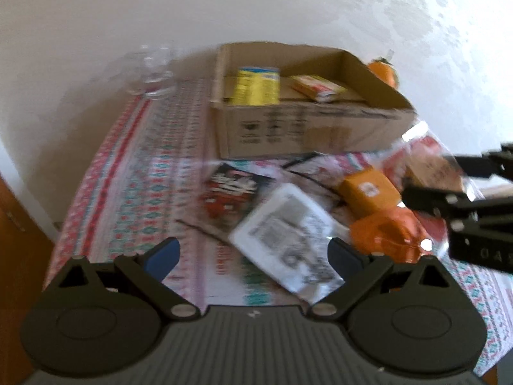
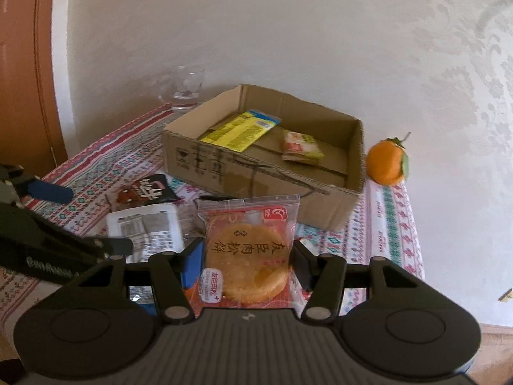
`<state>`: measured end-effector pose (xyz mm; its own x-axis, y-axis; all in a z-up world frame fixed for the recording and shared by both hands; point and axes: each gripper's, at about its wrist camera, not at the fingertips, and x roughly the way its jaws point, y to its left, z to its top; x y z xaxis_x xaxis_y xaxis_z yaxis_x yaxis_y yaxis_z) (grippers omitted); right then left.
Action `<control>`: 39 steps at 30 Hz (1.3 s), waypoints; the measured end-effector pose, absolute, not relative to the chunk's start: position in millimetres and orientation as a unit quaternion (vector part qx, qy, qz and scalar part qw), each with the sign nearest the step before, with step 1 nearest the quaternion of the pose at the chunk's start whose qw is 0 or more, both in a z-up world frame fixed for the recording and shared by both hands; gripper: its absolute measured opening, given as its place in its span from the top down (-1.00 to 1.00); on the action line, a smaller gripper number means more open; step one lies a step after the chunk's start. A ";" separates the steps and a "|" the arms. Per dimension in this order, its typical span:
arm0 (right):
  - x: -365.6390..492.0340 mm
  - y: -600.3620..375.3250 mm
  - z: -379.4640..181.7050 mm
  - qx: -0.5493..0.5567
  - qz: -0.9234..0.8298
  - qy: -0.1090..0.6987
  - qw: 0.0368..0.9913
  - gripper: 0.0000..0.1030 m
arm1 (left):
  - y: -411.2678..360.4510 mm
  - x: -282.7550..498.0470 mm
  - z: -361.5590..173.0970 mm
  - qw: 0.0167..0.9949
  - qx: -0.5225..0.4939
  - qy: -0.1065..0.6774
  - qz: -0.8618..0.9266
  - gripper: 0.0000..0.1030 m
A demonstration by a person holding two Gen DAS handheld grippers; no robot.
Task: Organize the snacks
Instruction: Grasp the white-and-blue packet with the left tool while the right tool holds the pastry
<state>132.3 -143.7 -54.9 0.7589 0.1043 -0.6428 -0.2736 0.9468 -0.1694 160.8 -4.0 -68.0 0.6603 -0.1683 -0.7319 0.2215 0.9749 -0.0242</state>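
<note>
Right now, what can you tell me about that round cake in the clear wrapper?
The wrapped meat floss cake is a round, golden-brown pastry sealed in a clear plastic packet with a red printed band, Chinese characters across its face and a crimped top edge. It stands upright, lifted off the patterned tablecloth, clamped at its sides between the blue pads of the right gripper. The open cardboard box lies just behind it.

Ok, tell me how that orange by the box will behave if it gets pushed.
The orange looks round, so it would probably roll. It sits near the table's far corner beside the box, so a push might send it off. Its stem and leaf may make the roll wobble.
</note>
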 end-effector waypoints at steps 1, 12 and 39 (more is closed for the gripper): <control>133.2 -146.8 -54.5 -0.125 0.098 0.332 0.930 -0.20 | -9.8 160.5 -70.6 0.908 0.040 0.402 -0.114 -0.91; 133.8 -160.9 -51.2 -0.108 0.094 0.327 0.934 -0.20 | -8.6 149.9 -95.6 0.889 0.053 0.438 -0.120 -0.96; 132.9 -156.8 -51.1 -0.106 0.103 0.326 0.934 -0.20 | -0.8 149.0 -101.7 0.909 0.011 0.407 -0.085 -0.99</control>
